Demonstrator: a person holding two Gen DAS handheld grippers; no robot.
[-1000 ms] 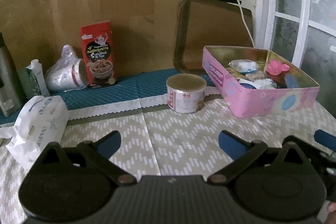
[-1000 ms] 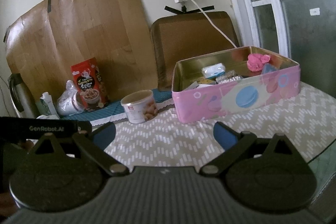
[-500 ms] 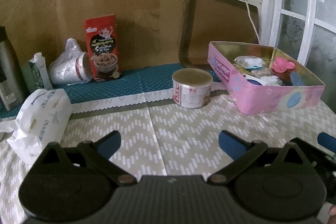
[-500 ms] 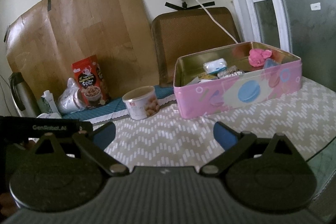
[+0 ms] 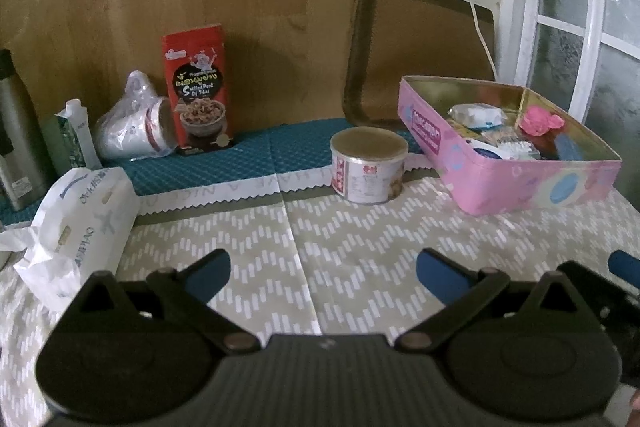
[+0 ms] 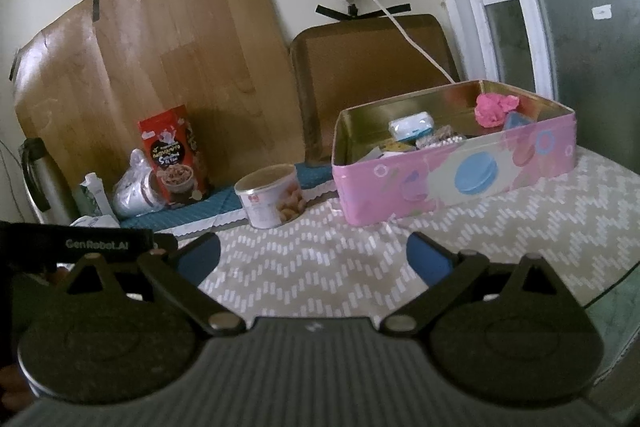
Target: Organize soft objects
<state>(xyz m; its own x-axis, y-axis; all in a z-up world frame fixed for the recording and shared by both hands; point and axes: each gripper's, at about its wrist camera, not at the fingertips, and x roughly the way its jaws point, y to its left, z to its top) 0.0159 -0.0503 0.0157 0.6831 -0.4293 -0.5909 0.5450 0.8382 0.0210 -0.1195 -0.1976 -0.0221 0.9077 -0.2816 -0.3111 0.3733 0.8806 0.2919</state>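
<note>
One pink tin point(image 5: 496, 183), one round can point(image 5: 368, 167), one red box point(image 5: 198, 87), one tissue pack point(image 5: 80, 219).

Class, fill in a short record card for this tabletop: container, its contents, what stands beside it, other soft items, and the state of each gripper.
container: open pink tin
contents: pink soft lump, white packet, other small packets
beside tin: round can, apart from it
other soft item: white tissue pack at the table's left
left gripper: open, empty
right gripper: open, empty
</note>
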